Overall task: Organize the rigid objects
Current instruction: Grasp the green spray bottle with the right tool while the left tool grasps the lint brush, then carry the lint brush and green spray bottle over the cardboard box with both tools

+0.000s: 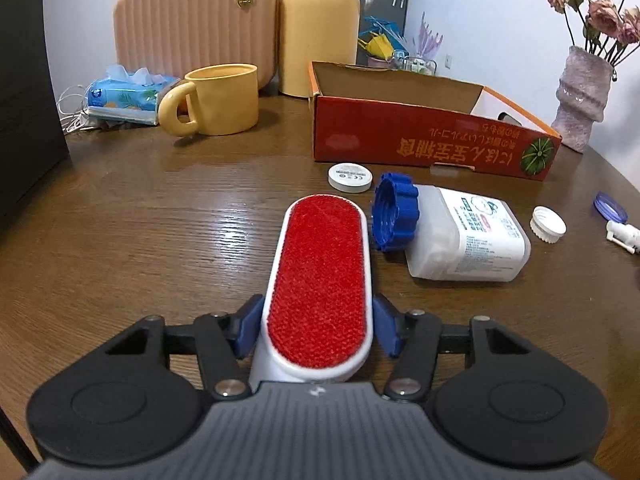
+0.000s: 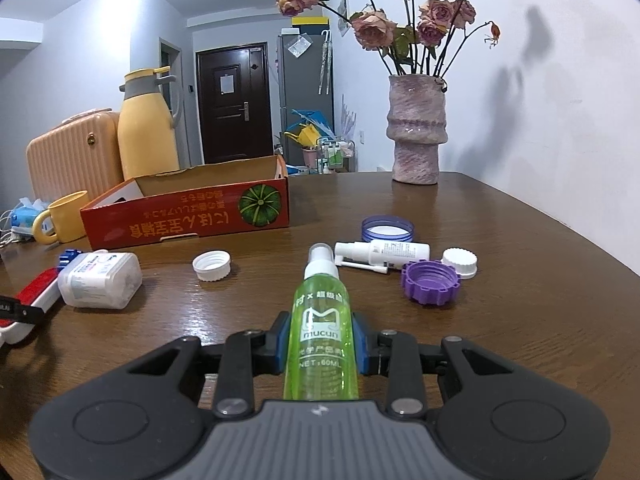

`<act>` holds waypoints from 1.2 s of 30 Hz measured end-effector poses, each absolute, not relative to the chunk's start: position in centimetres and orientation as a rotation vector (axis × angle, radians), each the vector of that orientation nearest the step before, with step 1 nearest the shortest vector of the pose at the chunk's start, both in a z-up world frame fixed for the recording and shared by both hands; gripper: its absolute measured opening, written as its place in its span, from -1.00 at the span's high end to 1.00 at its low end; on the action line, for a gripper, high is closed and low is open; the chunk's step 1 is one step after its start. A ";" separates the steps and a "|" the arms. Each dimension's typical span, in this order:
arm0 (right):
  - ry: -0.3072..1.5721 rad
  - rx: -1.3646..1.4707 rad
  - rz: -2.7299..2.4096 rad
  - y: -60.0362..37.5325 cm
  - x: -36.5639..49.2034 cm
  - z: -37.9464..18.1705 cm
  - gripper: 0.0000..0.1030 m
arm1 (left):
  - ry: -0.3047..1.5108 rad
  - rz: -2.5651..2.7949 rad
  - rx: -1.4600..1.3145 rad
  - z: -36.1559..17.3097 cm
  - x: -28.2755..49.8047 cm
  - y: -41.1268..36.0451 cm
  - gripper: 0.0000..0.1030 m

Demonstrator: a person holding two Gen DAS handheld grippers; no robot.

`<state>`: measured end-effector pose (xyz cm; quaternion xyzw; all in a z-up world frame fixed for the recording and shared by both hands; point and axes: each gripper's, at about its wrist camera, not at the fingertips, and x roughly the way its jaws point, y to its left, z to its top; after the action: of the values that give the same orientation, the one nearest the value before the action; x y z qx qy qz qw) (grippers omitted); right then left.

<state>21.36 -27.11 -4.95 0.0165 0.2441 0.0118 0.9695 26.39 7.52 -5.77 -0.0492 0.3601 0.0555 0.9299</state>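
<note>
A lint brush [image 1: 320, 264] with a red pad and a white body lies lengthwise between the blue pads of my left gripper [image 1: 318, 328], which press on its sides just above the wooden table [image 1: 160, 220]. The same brush [image 2: 36, 288] shows at the left edge of the right wrist view. My right gripper [image 2: 320, 344] is shut on a green spray bottle [image 2: 320, 308], nozzle pointing away. An open red cardboard box [image 1: 420, 136] [image 2: 180, 220] stands beyond both. A white jar with a blue cap [image 1: 460, 236] [image 2: 100, 280] lies on its side right of the brush.
Loose on the table are a white disc [image 1: 350, 177], a white cap [image 2: 211, 266], a purple lid [image 2: 431, 283], a small white spray bottle [image 2: 384, 254] and a blue-rimmed lid [image 2: 387, 229]. A yellow mug [image 1: 220, 100], thermos [image 1: 320, 28], pink case [image 1: 192, 20] and vase [image 2: 416, 132] stand behind.
</note>
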 end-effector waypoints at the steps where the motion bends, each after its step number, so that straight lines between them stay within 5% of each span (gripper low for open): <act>1: 0.492 0.035 0.027 -27.1 21.4 -4.9 0.41 | 0.737 0.110 -0.112 -5.8 26.3 7.6 -0.11; 36: 0.396 0.024 0.175 -22.9 27.8 0.5 0.41 | 0.596 0.097 -0.087 2.2 28.4 6.2 -0.11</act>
<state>27.78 -22.88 0.51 0.0118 0.1964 0.0869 0.9766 28.40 6.17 2.18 -0.0430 0.2933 0.0476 0.9539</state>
